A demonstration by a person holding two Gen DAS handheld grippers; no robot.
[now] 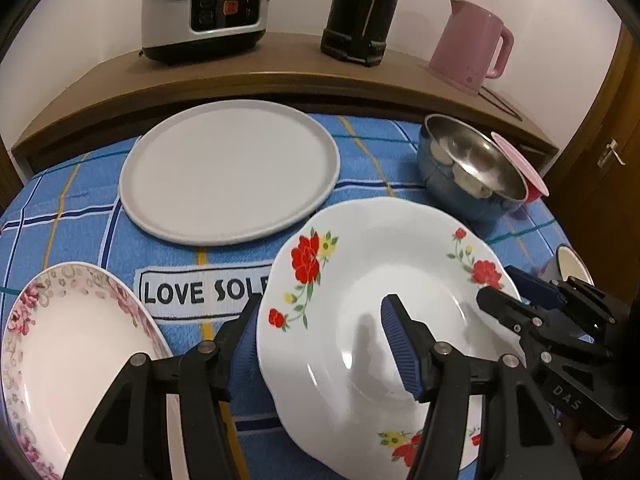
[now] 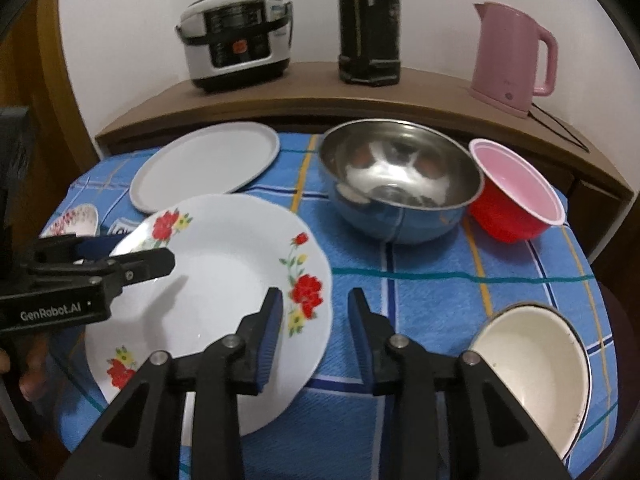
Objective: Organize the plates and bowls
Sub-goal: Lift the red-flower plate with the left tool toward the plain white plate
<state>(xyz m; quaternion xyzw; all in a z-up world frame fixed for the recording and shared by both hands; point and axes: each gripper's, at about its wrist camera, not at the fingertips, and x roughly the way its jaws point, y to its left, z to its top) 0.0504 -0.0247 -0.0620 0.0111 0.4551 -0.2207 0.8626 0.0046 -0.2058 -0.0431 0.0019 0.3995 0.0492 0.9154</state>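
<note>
Grippers flank one dish from both sides. The left gripper point(image 1: 322, 300) is released: one finger stands outside the left rim of the white scalloped plate with red flowers point(image 1: 360, 264), the other hovers over its well and casts a shadow there, so neither pad presses. The right gripper point(image 2: 315, 293) is also unclenched. Its left finger hangs over the plate's right edge and its right finger is over bare cloth, with a strip of cloth showing between the rim and that finger. In the right wrist view, fingers of the person's hand point(image 2: 28, 364) curl round the left gripper's handle at the frame's edge.

The red-flowered plate lies near the front of the blue checked tablecloth point(image 1: 80, 216). To its left sits a white plate with a pink floral border point(image 1: 68, 340), apart from it. Behind them lies a plain grey round flat plate point(image 1: 228, 172), just beside the flowered plate's far rim.

To the right at the back stands a shiny steel bowl point(image 2: 400, 184). A red plastic bowl with a pink inside point(image 2: 516, 196) leans tilted against its right side. At the front right is a cream enamel bowl with a dark rim point(image 2: 536, 364), well apart from the others.

Beyond the cloth, a wooden shelf point(image 2: 420, 92) carries a silver and black rice cooker point(image 2: 236, 40), a tall dark flask point(image 2: 368, 20) and a pink kettle point(image 2: 512, 52).
</note>
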